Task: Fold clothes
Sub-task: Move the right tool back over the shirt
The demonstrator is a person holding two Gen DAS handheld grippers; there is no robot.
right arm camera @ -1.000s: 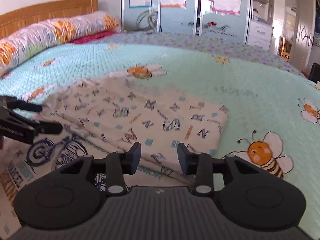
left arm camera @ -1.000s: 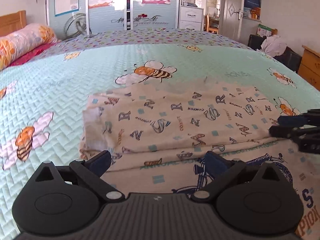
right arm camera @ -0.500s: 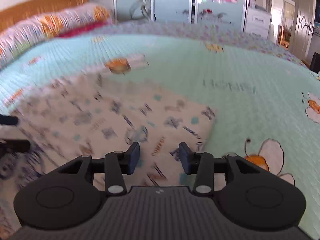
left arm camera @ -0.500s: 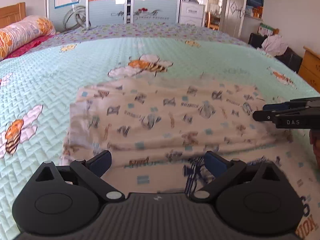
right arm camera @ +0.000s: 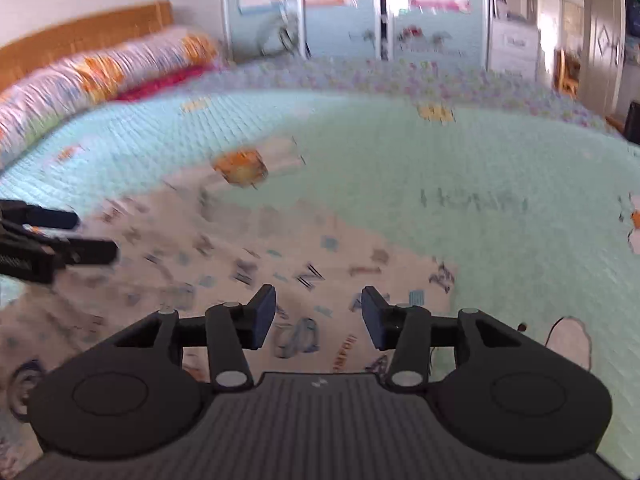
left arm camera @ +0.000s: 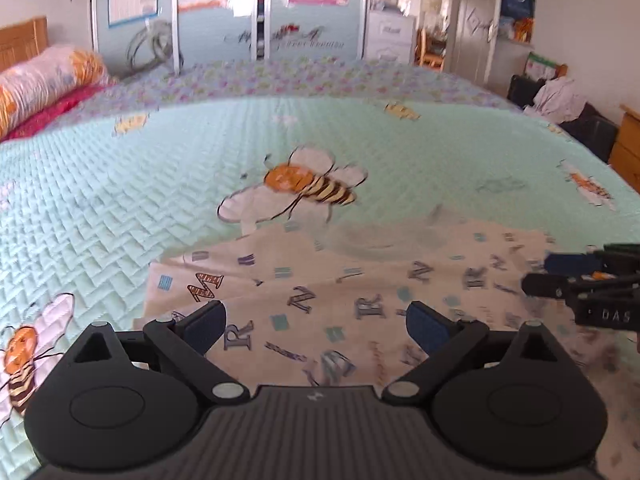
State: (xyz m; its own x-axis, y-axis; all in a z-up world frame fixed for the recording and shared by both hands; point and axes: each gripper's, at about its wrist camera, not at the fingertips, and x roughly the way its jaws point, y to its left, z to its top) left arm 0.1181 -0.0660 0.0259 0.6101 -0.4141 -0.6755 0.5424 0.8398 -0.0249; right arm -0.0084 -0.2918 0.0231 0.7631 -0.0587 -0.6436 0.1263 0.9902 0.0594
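A cream garment printed with letters (left arm camera: 340, 292) lies partly folded on the bed, and it shows in the right wrist view too as the same garment (right arm camera: 248, 264). My left gripper (left arm camera: 316, 326) hovers open over its left part, nothing between the fingers. My right gripper (right arm camera: 318, 316) is open above the garment's right part, near its right edge. Each gripper shows in the other's view: the right gripper (left arm camera: 576, 276) at the far right, the left gripper (right arm camera: 60, 236) at the far left. The right wrist view is blurred.
The bed carries a mint quilt with bee prints (left arm camera: 308, 184). A rolled floral pillow (left arm camera: 44, 80) and wooden headboard (right arm camera: 80, 40) lie at the left. Wardrobe doors (left arm camera: 260, 12) stand beyond the bed. A wooden cabinet (left arm camera: 628, 148) and piled clothes (left arm camera: 556, 96) stand at the right.
Both grippers have moved forward over the garment, toward its far edge, and stayed open. The printed lower part of the garment has dropped out of the left wrist view.
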